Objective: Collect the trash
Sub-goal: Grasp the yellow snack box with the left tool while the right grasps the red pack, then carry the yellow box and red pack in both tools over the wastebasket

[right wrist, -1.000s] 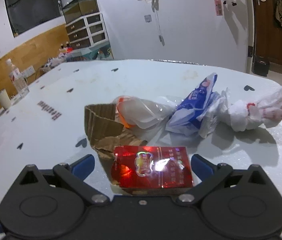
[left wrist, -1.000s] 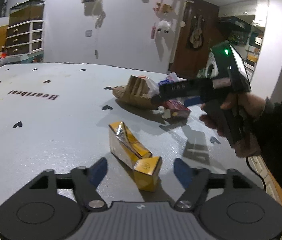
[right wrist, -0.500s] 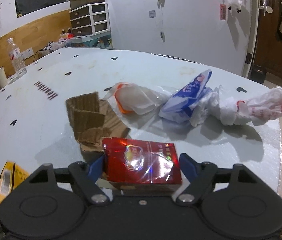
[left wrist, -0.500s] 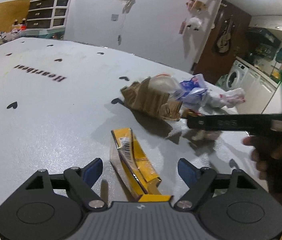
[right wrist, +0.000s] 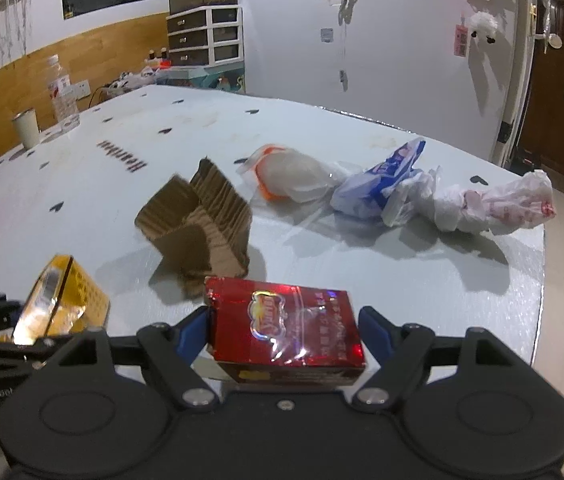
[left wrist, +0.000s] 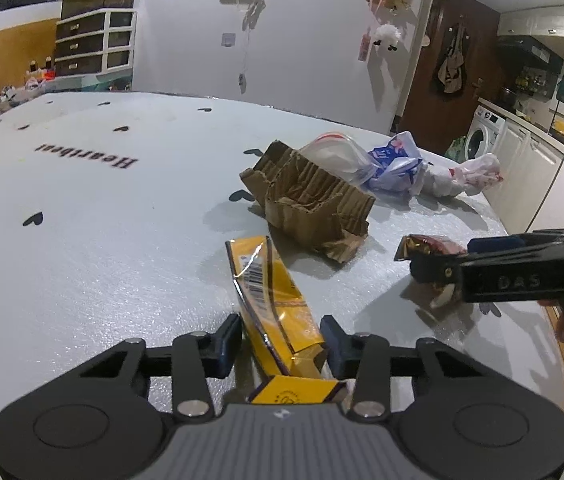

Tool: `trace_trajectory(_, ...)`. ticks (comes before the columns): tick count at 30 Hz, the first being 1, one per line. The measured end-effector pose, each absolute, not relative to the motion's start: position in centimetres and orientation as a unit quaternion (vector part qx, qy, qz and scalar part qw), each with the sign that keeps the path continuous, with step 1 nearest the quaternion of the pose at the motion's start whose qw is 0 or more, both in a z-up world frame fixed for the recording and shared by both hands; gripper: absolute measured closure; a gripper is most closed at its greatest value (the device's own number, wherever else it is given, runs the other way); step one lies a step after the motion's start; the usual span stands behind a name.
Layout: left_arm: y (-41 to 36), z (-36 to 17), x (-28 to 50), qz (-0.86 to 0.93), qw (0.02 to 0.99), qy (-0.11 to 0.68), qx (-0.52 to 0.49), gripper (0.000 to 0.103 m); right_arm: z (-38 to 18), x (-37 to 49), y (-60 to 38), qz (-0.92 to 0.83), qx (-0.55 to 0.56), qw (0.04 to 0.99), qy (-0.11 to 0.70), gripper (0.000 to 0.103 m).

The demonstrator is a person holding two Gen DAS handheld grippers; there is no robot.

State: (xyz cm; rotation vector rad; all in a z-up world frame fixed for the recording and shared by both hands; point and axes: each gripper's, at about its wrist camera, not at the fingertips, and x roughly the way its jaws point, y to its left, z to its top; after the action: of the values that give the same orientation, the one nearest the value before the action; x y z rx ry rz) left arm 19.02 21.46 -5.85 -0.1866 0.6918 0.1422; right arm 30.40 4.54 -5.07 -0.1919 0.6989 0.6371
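Note:
A crumpled yellow box (left wrist: pixel 273 292) lies on the white table (left wrist: pixel 101 240) between the pads of my left gripper (left wrist: pixel 280 344). Its jaws are closing and both pads touch the box's sides. The same yellow box (right wrist: pixel 61 300) shows at the lower left of the right wrist view. My right gripper (right wrist: pixel 284 332) is shut on a shiny red pack (right wrist: pixel 286 328), pads on its two short sides. In the left wrist view the red pack (left wrist: pixel 430 244) hangs just above the table at the right, in the right gripper (left wrist: pixel 434 268), with a shadow under it.
Torn brown cardboard (left wrist: pixel 314 208) stands just beyond both grippers. Behind it lie a clear bag with orange trim (right wrist: pixel 290 176), a blue-and-white wrapper (right wrist: pixel 378 188) and a white-and-red plastic bag (right wrist: pixel 494 204). The table's edge (right wrist: pixel 542 280) runs close on the right. A bottle (right wrist: pixel 61 92) and cup (right wrist: pixel 25 128) stand far left.
My left gripper moved forward over the yellow box and its jaws narrowed onto it. My right gripper's jaws came in against the red pack and carried it away from the cardboard.

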Motion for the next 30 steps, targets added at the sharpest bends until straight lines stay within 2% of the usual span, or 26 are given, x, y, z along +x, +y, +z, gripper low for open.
trace_trajectory(7,21.3,-5.0,18.3,0.080,0.938,0.327,-0.084,0.063,-6.0,31.0,5.0,0.289,-0.095,0.887,0.346,0.015)
trace_trajectory(13,21.4,-4.2,17.7,0.091,0.941,0.317,-0.080,0.065,-6.3,30.7,4.4,0.284,-0.088,0.887,0.352,0.022)
trace_trajectory(30,18.6,-2.5,15.5,0.100,0.947,0.296,-0.069,0.068,-2.8,24.0,-0.6,0.269,-0.080,0.914,0.294,0.023)
